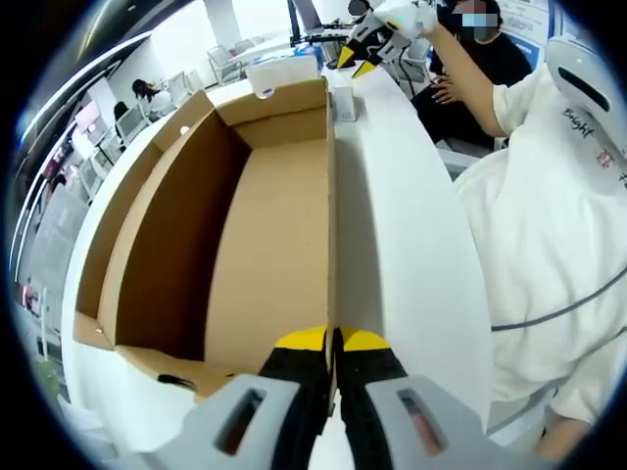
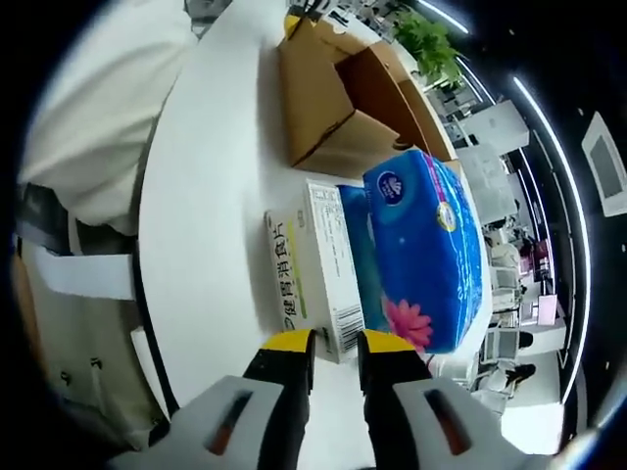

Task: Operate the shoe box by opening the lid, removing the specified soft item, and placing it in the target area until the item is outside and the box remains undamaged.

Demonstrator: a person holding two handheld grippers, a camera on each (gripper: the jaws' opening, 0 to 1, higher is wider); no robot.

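The brown cardboard shoe box [image 1: 265, 245] stands open on the white table, its inside bare. My left gripper [image 1: 332, 341] is shut on the rim of the box's right wall, the thin cardboard pinched between the yellow tips. A blue soft tissue pack [image 2: 426, 250] with a flower print lies on the table outside the box [image 2: 338, 108], against a white printed carton [image 2: 313, 269]. My right gripper [image 2: 336, 345] is open just over the carton's near corner, holding nothing. In the left gripper view the right gripper [image 1: 372, 44] hangs beyond the box's far end.
The white table [image 1: 411, 245] runs long and narrow, its edge close on the right. A person in white [image 1: 558, 235] stands beside it, and another sits behind. The small carton [image 1: 343, 101] stands at the box's far corner. Desks and chairs fill the room behind.
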